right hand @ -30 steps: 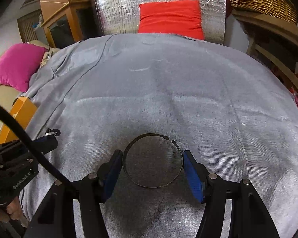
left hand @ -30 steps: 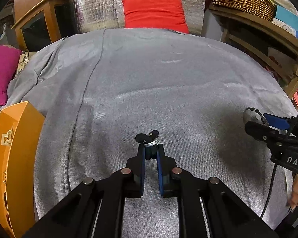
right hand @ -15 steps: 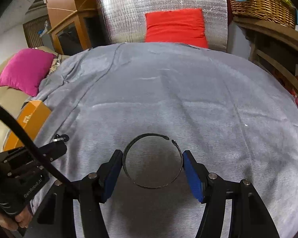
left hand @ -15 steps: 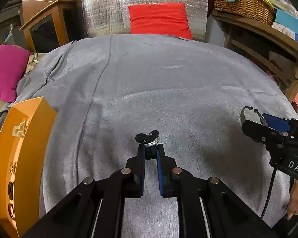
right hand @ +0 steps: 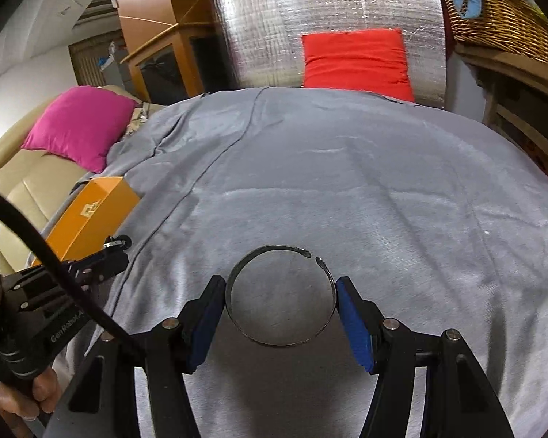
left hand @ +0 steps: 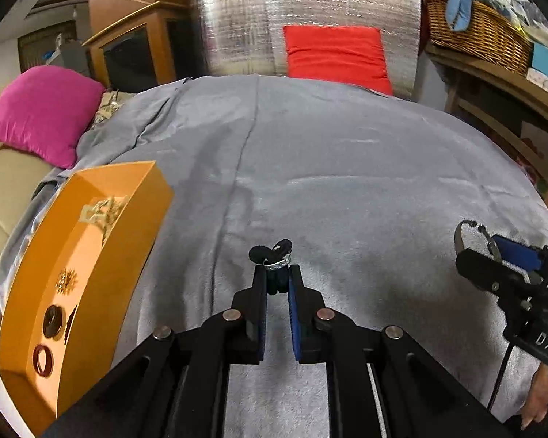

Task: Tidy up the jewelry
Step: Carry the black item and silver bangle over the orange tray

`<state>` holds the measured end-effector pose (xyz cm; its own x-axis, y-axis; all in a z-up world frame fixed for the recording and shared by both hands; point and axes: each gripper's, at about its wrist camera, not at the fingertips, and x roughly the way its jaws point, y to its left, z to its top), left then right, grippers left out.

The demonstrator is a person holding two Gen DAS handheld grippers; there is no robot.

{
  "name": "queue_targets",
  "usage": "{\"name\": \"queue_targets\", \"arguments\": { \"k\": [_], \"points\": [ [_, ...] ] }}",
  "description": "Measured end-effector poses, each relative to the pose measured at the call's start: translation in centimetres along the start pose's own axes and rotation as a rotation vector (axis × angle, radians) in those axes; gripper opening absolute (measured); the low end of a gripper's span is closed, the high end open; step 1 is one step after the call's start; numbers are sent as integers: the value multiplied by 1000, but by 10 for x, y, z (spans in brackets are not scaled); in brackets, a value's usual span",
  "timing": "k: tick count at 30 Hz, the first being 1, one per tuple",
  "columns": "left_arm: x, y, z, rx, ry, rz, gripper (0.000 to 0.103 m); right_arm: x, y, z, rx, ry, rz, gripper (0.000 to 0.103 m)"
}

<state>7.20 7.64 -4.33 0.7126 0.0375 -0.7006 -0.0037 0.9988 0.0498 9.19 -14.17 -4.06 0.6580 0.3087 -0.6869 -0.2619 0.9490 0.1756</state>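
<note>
My left gripper point(left hand: 277, 277) is shut on a small black ornament with a silver band point(left hand: 274, 257), held above the grey blanket point(left hand: 347, 189). An open orange jewelry box point(left hand: 91, 255) lies to its left, with a gold brooch and rings inside. My right gripper point(right hand: 280, 292) is shut on a thin dark open bangle point(right hand: 279, 295), pinched across its width between the blue pads. The left gripper also shows at the left in the right wrist view point(right hand: 117, 246), with the orange box point(right hand: 91, 215) behind it. The right gripper shows at the right in the left wrist view point(left hand: 493, 255).
A pink cushion point(left hand: 44, 109) lies at the far left, a red cushion point(left hand: 336, 54) against a silver foil panel at the back. A wooden shelf with a wicker basket point(left hand: 475, 33) stands at the right. A wooden cabinet point(left hand: 135, 54) is back left.
The left gripper has moved left and up with the ornament, bringing the orange box's inside into view. The right gripper has lifted with the bangle; both grips are unchanged.
</note>
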Motion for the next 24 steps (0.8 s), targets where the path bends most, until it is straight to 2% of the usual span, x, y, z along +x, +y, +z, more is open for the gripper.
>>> {"name": "queue_targets", "arguments": {
  "k": [8,13,17,24],
  "points": [
    [-9,14,-6,-45,-9,-34,11,-6,9,-11,10,-4,14,64],
    [-20,24,-10,-69,-27,-14,11,-9,5,-11,28,-12,19,64],
    [-34,33,-16,-72,-51,35,11,-14,6,-11,30,-26,26,64],
    [-75,61,-29,-69,-83,89,11,-26,25,-9,19,-37,64,64]
  ]
}}
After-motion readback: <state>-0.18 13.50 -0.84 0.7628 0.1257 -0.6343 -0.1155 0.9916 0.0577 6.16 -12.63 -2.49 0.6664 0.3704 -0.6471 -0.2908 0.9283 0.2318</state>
